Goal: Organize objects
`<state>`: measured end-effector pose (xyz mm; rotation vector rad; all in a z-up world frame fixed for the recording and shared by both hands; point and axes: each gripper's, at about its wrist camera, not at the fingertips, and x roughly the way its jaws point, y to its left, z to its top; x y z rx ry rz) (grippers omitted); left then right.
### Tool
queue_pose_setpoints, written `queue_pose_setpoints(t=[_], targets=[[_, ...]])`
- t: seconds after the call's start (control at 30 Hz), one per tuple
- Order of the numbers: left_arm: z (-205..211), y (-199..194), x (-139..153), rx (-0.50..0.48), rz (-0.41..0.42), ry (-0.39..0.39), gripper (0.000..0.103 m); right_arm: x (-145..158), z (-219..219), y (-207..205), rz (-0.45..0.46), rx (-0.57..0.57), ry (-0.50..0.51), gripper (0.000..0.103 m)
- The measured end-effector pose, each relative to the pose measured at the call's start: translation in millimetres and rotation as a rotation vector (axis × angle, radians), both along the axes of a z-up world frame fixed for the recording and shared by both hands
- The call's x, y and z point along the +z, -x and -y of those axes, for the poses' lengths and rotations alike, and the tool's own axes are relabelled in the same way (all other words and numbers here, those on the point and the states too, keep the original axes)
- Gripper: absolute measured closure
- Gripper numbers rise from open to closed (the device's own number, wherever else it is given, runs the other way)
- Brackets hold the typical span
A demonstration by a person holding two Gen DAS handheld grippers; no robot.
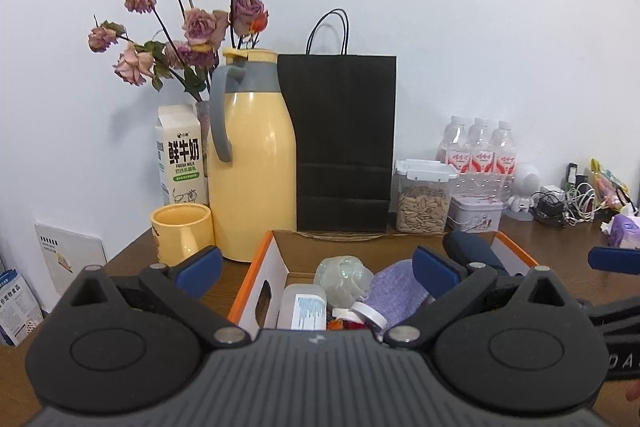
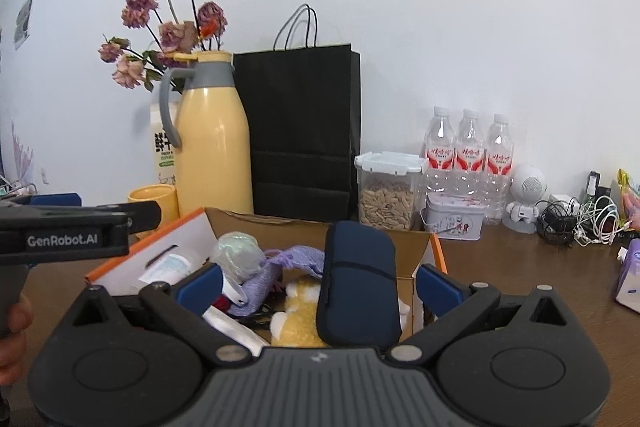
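While both of your grippers hang over the open cardboard box (image 1: 280,251), neither one holds anything. Your left gripper (image 1: 318,269) has its blue fingers (image 1: 200,263) spread wide above the near left part of the box. Your right gripper (image 2: 318,283) is spread just as wide, and the navy pouch (image 2: 358,283) stands upright between its fingers, leaning out of the box's right side; you cannot tell from this view whether either pad touches it.

Inside the box you have a clear plastic bottle (image 1: 302,307) lying on its side at the left, a crumpled pale green wrap (image 1: 344,279) behind it, a lilac knitted cloth (image 1: 400,291) toward the middle, and a small white-capped jar (image 1: 370,313) at the near edge. From the right wrist you also see a yellow plush toy (image 2: 298,319) at the bottom, beside the pouch.

The box sits on the brown worktop (image 2: 520,267). Behind it, along the wall, stand a yellow mug (image 1: 182,233), a yellow thermos jug (image 1: 252,163), a milk carton (image 1: 180,155), dried roses (image 1: 192,7), a black paper bag (image 1: 344,143), a clear container of seeds (image 1: 424,199), a small tin (image 1: 474,213) and three water bottles (image 1: 478,151). Farther right lie a small white robot figure (image 2: 524,199) and tangled cables (image 2: 576,223).
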<state>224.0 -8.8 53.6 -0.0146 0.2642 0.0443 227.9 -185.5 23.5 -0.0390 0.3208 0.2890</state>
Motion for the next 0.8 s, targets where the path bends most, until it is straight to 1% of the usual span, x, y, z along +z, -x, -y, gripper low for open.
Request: queue_pose_setpoints(t=[0.17,0.33,0.57,0.8], targets=[[-4.4,28.0,4.0,-0.002,-0.019,-0.011,0.000,11.0,1.5,24.3,0.001,0.000,-0.005,0.000],[-10.4,58.1,1.7,0.016,-0.064,-0.027,0.000,13.9,2.0,50.3,-0.034,-0.009,0.007,0.000],[-17.6,96.8,-10.5,0.027,-0.140,-0.033,0.000,3.2,3.1,86.6,-0.113,-0.033,0.004,0.000],[-20.8,129.4,-25.5,0.027,-0.203,-0.026,0.000,-12.4,8.6,113.1,-0.196,-0.063,-0.003,0.000]])
